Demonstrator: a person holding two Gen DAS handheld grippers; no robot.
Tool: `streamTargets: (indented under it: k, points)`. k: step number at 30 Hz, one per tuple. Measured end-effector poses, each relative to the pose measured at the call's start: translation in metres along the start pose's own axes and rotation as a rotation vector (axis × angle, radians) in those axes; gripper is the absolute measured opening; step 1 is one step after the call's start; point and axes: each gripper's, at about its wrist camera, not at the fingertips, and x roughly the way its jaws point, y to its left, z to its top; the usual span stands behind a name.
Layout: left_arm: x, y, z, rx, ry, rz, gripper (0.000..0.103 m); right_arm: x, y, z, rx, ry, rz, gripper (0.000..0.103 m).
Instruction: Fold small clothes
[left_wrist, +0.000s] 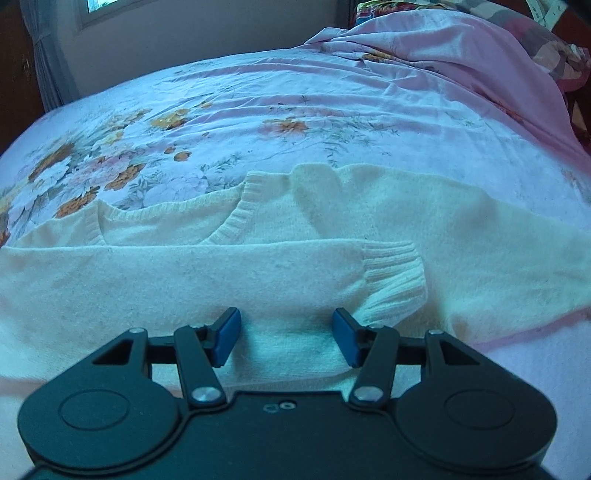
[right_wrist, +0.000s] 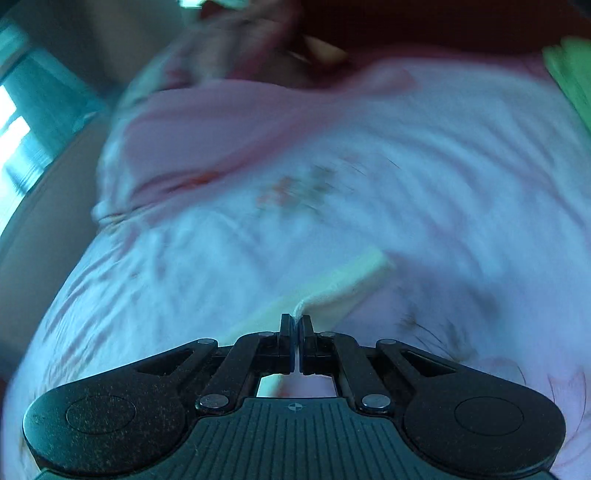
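A cream knitted sweater (left_wrist: 258, 266) lies spread on the bed, neckline away from me, one sleeve folded across its body with the ribbed cuff (left_wrist: 395, 280) at right. My left gripper (left_wrist: 286, 328) is open just above the sweater's body, holding nothing. My right gripper (right_wrist: 296, 325) is shut on a cream sleeve (right_wrist: 343, 280) of the sweater, which trails up and to the right from the fingertips. The right wrist view is blurred by motion.
The bed is covered by a pale pink floral sheet (left_wrist: 221, 122). A bunched pink blanket (left_wrist: 443, 48) lies at the far right. A wall with a window and curtain (left_wrist: 48, 48) stands behind. Something green (right_wrist: 572, 74) sits at the bed's far right edge.
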Motion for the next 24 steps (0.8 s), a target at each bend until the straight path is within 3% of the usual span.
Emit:
streamTargets:
  k: [7, 10, 14, 17, 19, 22, 24]
  points:
    - [-0.029, 0.050, 0.005, -0.089, -0.054, -0.023, 0.050, -0.046, 0.124, -0.028, -0.274, -0.080, 0.282, 0.001]
    - [-0.041, 0.091, 0.002, -0.144, -0.071, 0.005, 0.049, -0.062, 0.196, -0.071, -0.399, -0.054, 0.429, 0.001]
    - [-0.052, 0.149, -0.008, -0.204, -0.084, 0.081, 0.049, -0.074, 0.277, -0.157, -0.549, 0.048, 0.601, 0.001]
    - [-0.057, 0.190, -0.019, -0.252, -0.070, 0.132, 0.051, -0.058, 0.315, -0.233, -0.667, 0.221, 0.645, 0.001]
    - [-0.059, 0.211, -0.025, -0.276, -0.061, 0.138, 0.052, -0.040, 0.321, -0.274, -0.702, 0.352, 0.627, 0.002]
    - [-0.061, 0.230, -0.031, -0.320, -0.048, 0.094, 0.059, -0.029, 0.314, -0.292, -0.672, 0.432, 0.629, 0.002]
    - [-0.061, 0.234, -0.033, -0.347, -0.045, 0.045, 0.072, -0.032, 0.307, -0.285, -0.665, 0.417, 0.638, 0.002]
